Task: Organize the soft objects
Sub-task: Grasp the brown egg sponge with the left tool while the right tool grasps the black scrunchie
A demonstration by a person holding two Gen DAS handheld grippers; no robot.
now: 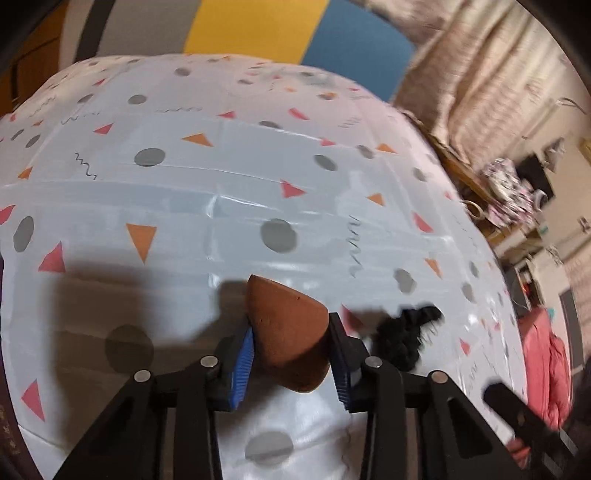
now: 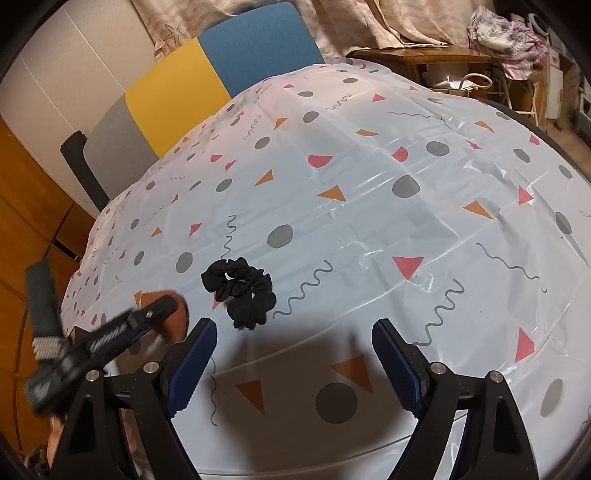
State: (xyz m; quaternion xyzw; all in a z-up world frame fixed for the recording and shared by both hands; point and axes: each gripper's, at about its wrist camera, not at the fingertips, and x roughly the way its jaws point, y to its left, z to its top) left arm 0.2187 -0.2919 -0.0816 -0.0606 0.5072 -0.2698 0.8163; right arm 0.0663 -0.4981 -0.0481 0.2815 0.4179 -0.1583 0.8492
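Observation:
My left gripper (image 1: 291, 354) is shut on a brown teardrop-shaped sponge (image 1: 288, 332) and holds it just above the patterned tablecloth (image 1: 221, 184). The sponge also shows in the right wrist view (image 2: 177, 314), partly hidden behind the left gripper (image 2: 147, 314), which is blurred. A black scrunchie (image 2: 242, 291) lies on the cloth just ahead of my right gripper (image 2: 293, 343), slightly to its left. My right gripper is open and empty above the cloth. The scrunchie also shows in the left wrist view (image 1: 402, 336), right of the sponge.
A chair with grey, yellow and blue panels (image 2: 207, 77) stands at the table's far side. A wooden side table (image 2: 424, 59) with crumpled cloth (image 2: 506, 33) stands at the back right. A curtain (image 1: 480, 74) hangs behind. A pink item (image 1: 546, 362) lies at the right.

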